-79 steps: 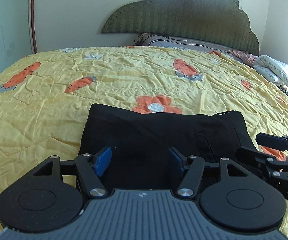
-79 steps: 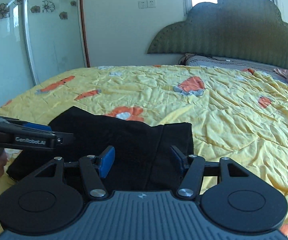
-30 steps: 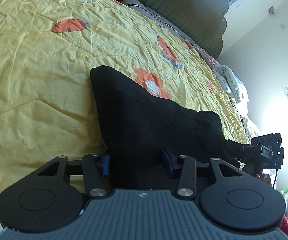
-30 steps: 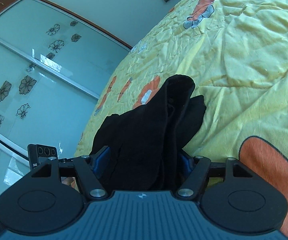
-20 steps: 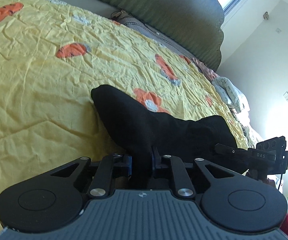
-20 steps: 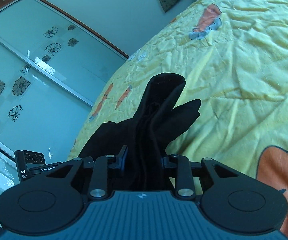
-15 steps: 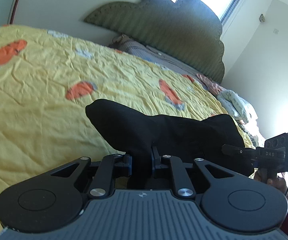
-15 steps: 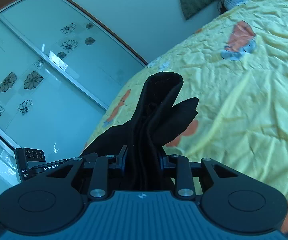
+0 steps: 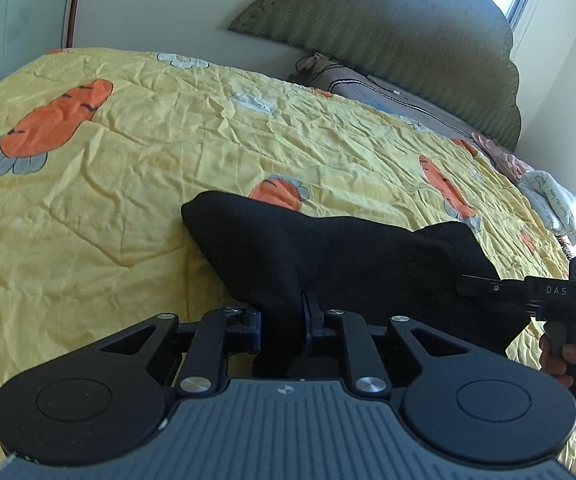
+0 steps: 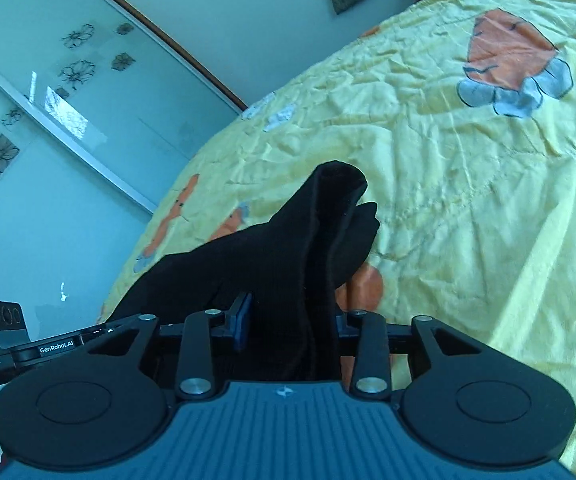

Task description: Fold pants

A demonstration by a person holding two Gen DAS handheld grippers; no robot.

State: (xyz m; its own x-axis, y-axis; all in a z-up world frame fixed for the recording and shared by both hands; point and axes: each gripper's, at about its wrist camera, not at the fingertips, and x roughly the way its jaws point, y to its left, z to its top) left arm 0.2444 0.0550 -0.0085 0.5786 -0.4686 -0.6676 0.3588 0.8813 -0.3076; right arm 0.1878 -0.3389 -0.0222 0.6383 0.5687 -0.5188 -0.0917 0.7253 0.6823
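The black pants [image 9: 352,252] are a folded bundle, lifted off the yellow carrot-print bedspread [image 9: 135,184]. My left gripper [image 9: 281,320] is shut on the bundle's near left edge. My right gripper [image 10: 288,324] is shut on its near right edge, where the pants [image 10: 288,252] bunch up thick between the blue pads. The far ends of the bundle droop toward the bed. The right gripper shows in the left wrist view [image 9: 528,290], and the left gripper's body shows in the right wrist view [image 10: 27,350].
A green padded headboard [image 9: 388,40] and pillows [image 9: 552,204] lie at the far end of the bed. A glass sliding wardrobe door with flower decals [image 10: 39,120] stands along the bed's left side.
Both grippers closed on the near edge of the pants and lifted it off the bed. The bundle now hangs between them, higher and farther over the bedspread.
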